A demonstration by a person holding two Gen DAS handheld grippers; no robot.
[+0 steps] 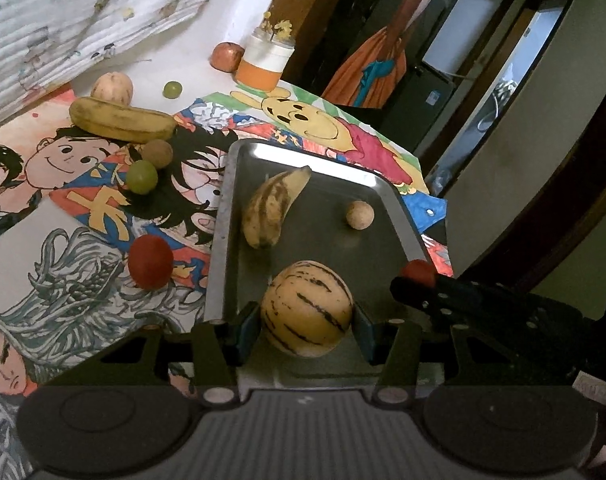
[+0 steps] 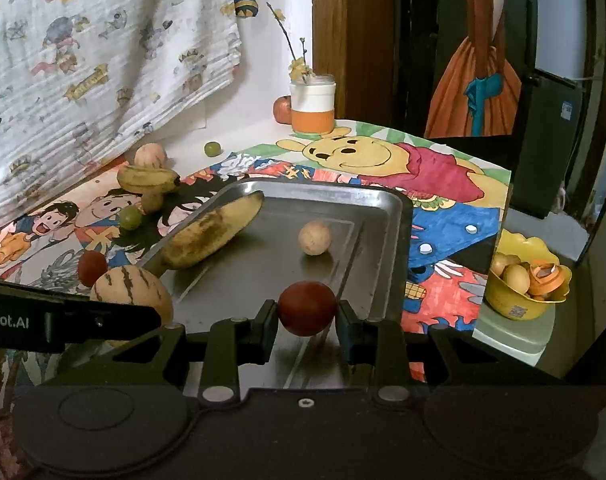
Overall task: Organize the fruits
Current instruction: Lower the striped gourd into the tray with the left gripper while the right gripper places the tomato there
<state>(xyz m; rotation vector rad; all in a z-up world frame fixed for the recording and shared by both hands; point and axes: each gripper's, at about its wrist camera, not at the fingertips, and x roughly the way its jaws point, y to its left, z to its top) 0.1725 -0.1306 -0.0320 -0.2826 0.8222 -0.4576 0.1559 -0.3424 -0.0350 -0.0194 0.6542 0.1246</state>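
A metal tray (image 1: 219, 236) (image 2: 387, 248) lies on a table covered with cartoon drawings. In it are a spotted banana (image 1: 269, 208) (image 2: 211, 236) and a small tan round fruit (image 1: 359, 215) (image 2: 314, 238). My left gripper (image 1: 306, 318) is shut on a striped yellow melon (image 1: 306, 308) (image 2: 131, 288) over the tray's near end. My right gripper (image 2: 307, 314) is shut on a red tomato (image 2: 307, 308) (image 1: 419, 273) above the tray's near part. Loose on the drawings are another red tomato (image 1: 150, 262) (image 2: 92, 267), a banana (image 1: 123, 120) (image 2: 147, 179), a green grape (image 1: 141, 176) (image 2: 130, 217) and a brown round fruit (image 1: 156, 153).
A pale round fruit (image 1: 111, 88), a small green grape (image 1: 172, 89), an apple (image 1: 226, 56) and an orange-and-white jar (image 1: 265, 62) (image 2: 313, 109) stand at the back. A yellow bowl (image 2: 507, 300) of fruit sits beyond the table's right edge. A patterned cloth (image 2: 83, 60) hangs left.
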